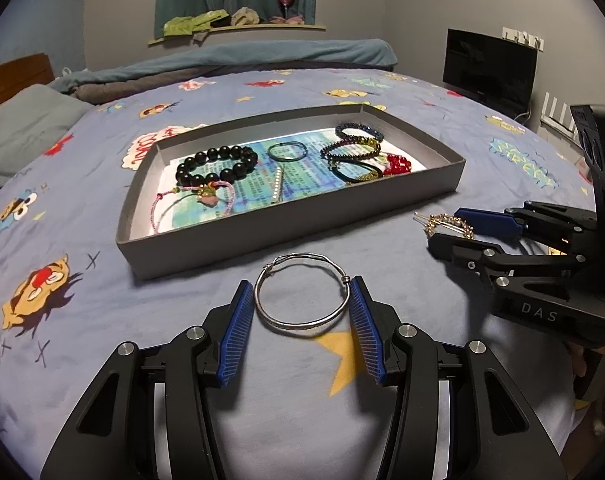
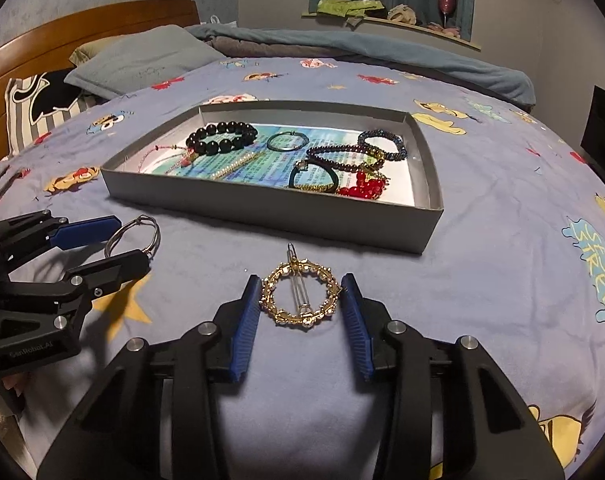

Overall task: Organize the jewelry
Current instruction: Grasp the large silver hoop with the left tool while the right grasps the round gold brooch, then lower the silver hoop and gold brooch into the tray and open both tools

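Observation:
A silver bangle (image 1: 302,300) lies on the blue bedsheet just in front of a grey shallow box (image 1: 286,236). My left gripper (image 1: 301,284) is shut on it, blue pads touching both sides of the ring. The right wrist view shows the same bangle (image 2: 132,236) between the left gripper's (image 2: 132,240) fingers. A round gold hair clip (image 2: 300,298) with a silver bar sits between the pads of my right gripper (image 2: 301,278), which press on its two sides. From the left wrist view, the clip (image 1: 448,222) and right gripper (image 1: 446,227) are at the right.
The box (image 2: 262,212) holds a black bead bracelet (image 2: 222,138), a pink cord bracelet (image 1: 198,196), a thin green ring (image 2: 286,141), a pearl bar (image 1: 277,186), dark bead bracelets (image 2: 382,146), a black hair tie (image 2: 314,178) and red beads (image 2: 362,188). Pillows (image 2: 142,64) lie far left.

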A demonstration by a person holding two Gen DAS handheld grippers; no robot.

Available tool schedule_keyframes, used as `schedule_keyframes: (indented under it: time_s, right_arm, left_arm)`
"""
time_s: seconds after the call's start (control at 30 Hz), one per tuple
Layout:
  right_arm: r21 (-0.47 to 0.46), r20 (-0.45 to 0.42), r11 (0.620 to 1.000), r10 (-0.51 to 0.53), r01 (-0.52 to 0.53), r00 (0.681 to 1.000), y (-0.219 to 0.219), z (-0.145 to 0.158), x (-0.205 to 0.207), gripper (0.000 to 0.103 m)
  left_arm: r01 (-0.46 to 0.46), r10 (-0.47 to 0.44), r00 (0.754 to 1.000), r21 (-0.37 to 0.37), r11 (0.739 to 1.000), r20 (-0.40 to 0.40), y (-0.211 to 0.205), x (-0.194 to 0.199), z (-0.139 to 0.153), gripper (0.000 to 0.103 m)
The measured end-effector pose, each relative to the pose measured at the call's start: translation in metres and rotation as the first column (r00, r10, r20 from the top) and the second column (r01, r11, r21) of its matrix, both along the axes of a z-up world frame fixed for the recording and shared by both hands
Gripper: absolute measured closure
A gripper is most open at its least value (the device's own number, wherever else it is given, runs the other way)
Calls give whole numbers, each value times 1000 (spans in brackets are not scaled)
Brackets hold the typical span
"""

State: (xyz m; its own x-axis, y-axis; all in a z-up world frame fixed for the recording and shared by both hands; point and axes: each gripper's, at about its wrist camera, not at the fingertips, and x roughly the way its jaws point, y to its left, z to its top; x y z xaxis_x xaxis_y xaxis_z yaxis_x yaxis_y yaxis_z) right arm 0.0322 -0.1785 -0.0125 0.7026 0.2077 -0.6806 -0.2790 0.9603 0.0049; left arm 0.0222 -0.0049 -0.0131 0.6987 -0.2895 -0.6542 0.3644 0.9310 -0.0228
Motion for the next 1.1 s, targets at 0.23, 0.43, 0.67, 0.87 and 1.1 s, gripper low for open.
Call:
schedule_keyframes:
  time_s: [0.23, 0.43, 0.67, 0.87, 1.1]
  right_arm:
    - [49, 51, 999, -18, 16, 999, -12, 17, -7, 62]
    - [121, 104, 992, -33, 21, 994, -24, 41, -7, 62]
    - [156, 168, 986, -76, 50, 983, -25, 71, 32, 62]
    - [183, 178, 980, -105, 72, 978, -24, 84, 73, 62]
    - [145, 97, 985, -104, 89, 990, -24, 59, 100, 62]
  left_arm:
    - [3, -1, 999, -48, 999, 35, 12, -3, 19, 52]
    - [-24, 30, 996, -70, 997, 86, 19, 13, 42, 52]
    - [-43, 52, 992, -76, 996, 117, 14, 52, 66, 52]
    - [-77, 85, 991, -79, 994, 107, 14, 84, 67, 52]
    - [-12, 13, 999, -34, 999, 36, 0, 107, 45, 52]
